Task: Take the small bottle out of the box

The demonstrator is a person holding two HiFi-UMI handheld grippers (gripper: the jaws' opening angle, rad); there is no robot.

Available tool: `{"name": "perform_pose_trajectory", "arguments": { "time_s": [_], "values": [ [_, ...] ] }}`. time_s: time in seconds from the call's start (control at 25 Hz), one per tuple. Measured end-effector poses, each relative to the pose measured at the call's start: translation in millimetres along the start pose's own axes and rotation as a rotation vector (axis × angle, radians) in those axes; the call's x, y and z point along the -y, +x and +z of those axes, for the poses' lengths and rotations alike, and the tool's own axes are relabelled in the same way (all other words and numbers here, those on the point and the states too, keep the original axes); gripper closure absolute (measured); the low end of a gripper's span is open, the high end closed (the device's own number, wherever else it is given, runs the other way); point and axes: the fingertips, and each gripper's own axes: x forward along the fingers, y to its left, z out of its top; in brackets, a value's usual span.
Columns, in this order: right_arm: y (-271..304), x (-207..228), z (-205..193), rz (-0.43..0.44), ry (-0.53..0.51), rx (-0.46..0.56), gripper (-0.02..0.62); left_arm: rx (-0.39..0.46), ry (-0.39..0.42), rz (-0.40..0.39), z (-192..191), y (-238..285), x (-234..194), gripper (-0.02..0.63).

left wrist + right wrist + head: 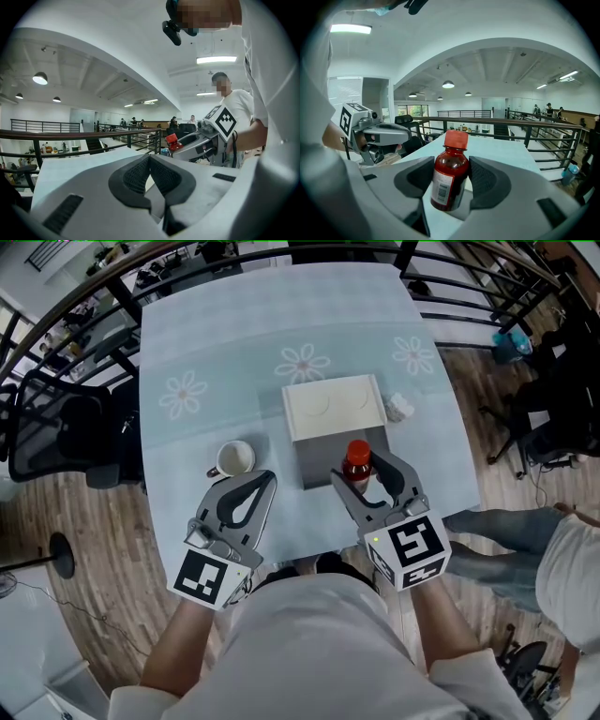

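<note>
Our right claw (362,471) grips the bottle (450,174) — upright, cap up, above the right part of the box (317,463) (clear of it or not, we cannot tell). The left claw (267,480), closed on nothing, is farther.

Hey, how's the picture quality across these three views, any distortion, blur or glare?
Head view: evenly lit and sharp, the scene bowing toward the edges. Left gripper view: heavy fisheye with black corners, the shut jaws close up and slightly soft. Right gripper view: same fisheye, the bottle sharp between the jaws, a ceiling light blown out at upper left.
</note>
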Motion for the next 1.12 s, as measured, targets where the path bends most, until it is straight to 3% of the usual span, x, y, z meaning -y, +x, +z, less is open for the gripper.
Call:
{"name": "perform_pose_trajectory", "arguments": {
  "time_s": [1.12],
  "values": [
    [-2.6,21.3,-1.6,-0.03,0.03,0.001,0.351,-0.01,0.011,-0.049,2.5,25.7,5.9,0.586]
  ]
}}
